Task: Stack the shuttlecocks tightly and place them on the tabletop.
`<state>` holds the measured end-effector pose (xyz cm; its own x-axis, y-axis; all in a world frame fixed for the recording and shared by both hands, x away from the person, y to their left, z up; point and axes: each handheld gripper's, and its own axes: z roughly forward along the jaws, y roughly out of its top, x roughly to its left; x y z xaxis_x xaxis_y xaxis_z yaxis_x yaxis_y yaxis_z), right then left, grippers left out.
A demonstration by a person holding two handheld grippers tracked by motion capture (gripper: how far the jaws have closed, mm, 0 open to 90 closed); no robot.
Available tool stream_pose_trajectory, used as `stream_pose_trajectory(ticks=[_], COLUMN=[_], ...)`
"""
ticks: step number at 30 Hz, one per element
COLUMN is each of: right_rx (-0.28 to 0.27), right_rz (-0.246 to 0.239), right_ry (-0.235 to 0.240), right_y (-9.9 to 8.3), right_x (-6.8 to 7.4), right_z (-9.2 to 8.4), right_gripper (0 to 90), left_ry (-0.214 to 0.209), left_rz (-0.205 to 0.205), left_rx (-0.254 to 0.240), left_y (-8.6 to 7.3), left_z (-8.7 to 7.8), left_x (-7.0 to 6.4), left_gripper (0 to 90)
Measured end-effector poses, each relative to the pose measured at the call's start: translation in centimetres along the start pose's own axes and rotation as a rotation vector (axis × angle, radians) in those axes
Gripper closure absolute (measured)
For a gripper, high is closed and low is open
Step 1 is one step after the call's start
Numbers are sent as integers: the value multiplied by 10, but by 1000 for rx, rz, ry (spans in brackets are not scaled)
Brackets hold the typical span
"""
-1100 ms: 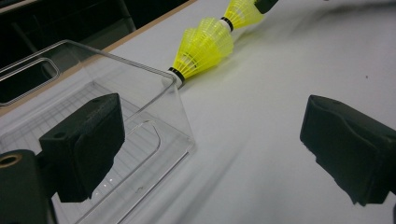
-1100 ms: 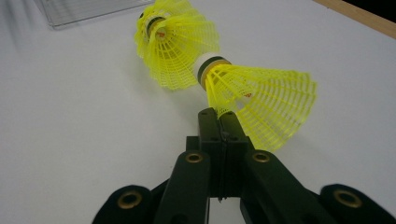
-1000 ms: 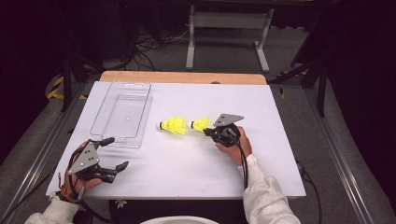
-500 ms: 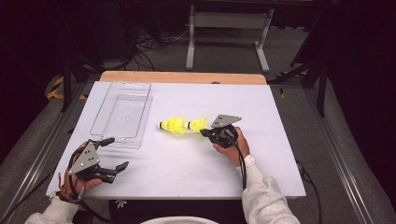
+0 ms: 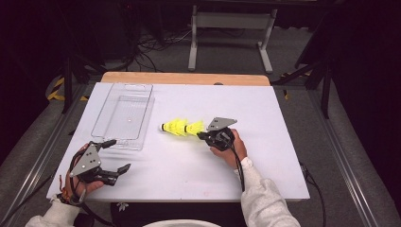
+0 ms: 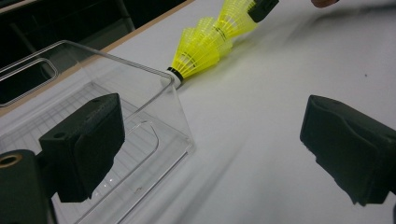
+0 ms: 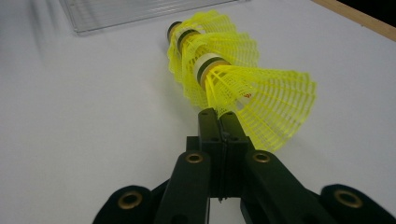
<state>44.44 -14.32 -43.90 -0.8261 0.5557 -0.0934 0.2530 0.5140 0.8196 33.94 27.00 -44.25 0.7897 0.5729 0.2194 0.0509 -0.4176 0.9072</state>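
Three yellow shuttlecocks (image 7: 219,70) lay nested one inside the next on the white table (image 5: 283,156), forming a single short stack; in the right gripper view three dark-banded cork ends could be counted along its length. In the high view the stack (image 5: 182,127) lay on its side near the middle of the table, its leading cork pointing toward the clear plastic tray (image 5: 124,116), which stood apart from it at the table's left.

There was one tray, open-topped and holding nothing that could be made out. In the left gripper view its near corner (image 6: 177,107) rose just in front of the foremost cork, though the high view showed a gap between them.

Two grippers were in use. The right gripper (image 7: 219,122) had its jaws pressed together on the mesh skirt of the rearmost shuttlecock, pinching the rim of the net between the tips; the hand holding it rested low over the table at the right end of the stack (image 5: 203,135). The left gripper (image 5: 113,156) sat near the table's front left corner, close to the tray's near end, with its jaws spread wide and nothing between them; the left gripper view showed the two black pads (image 6: 84,140) well apart
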Motion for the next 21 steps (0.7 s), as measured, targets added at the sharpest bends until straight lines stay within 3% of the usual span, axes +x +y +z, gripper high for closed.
stream_pose_trajectory(ticks=[21], right_rx=[17], right_rz=[-15], right_ry=[20], right_y=[7], right_x=[7], right_z=[17], right_gripper=[900], left_ry=[0], left_rz=[-1], left_rx=[5], left_y=[0], left_z=[1], left_x=[1], left_gripper=[74])
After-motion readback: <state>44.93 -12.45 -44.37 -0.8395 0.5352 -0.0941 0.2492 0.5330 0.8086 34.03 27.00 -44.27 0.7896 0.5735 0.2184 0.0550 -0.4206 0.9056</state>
